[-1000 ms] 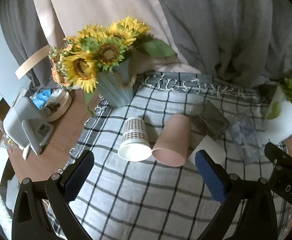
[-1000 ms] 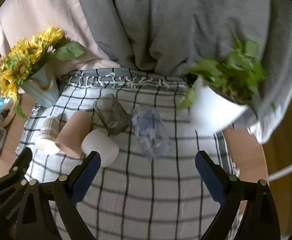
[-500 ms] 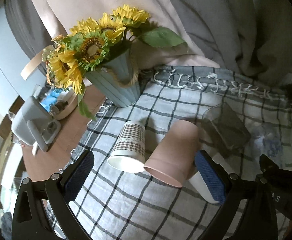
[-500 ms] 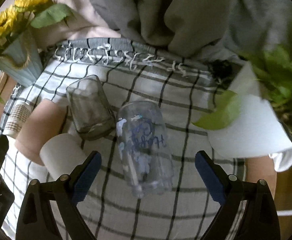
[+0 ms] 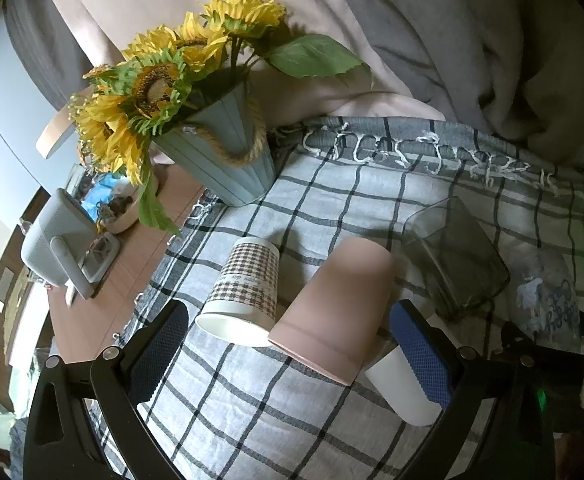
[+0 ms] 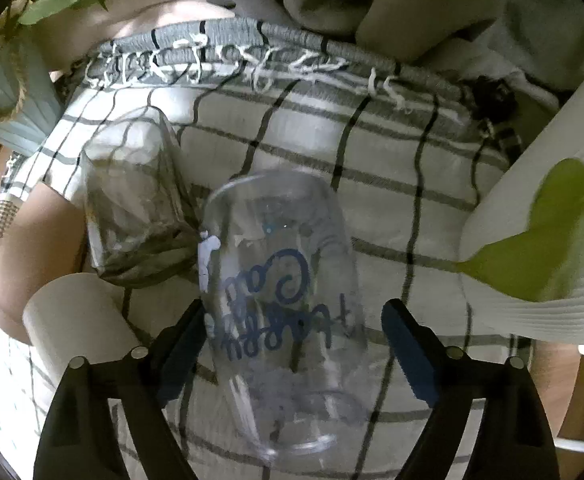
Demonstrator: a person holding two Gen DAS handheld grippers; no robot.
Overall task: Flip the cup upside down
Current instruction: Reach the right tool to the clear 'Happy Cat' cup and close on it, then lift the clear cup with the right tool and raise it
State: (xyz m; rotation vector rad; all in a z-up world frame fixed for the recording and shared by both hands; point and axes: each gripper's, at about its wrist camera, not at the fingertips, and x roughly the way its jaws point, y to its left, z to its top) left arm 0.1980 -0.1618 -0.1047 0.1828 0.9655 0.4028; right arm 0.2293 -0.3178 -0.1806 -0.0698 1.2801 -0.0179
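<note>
Several cups lie on their sides on a checked cloth [image 5: 251, 412]. A clear glass with blue writing [image 6: 287, 304] lies between the open fingers of my right gripper [image 6: 292, 344], which reach past its lower half without touching it. A pink cup [image 5: 336, 308] and a houndstooth paper cup [image 5: 247, 284] lie just ahead of my open left gripper [image 5: 292, 344]. A white cup [image 5: 404, 384] lies by its right finger. A smoky glass [image 5: 456, 252] lies behind; it also shows in the right wrist view [image 6: 131, 204].
A blue vase of sunflowers [image 5: 219, 160] stands at the cloth's back left corner. A white plant pot [image 6: 540, 240] stands close on the right. A grey device [image 5: 55, 244] sits on the wooden table [image 5: 131, 264] to the left. Blankets rise behind.
Both grippers have moved forward and lower toward the cups. The right gripper's fingers now straddle the clear glass. Both stay open.
</note>
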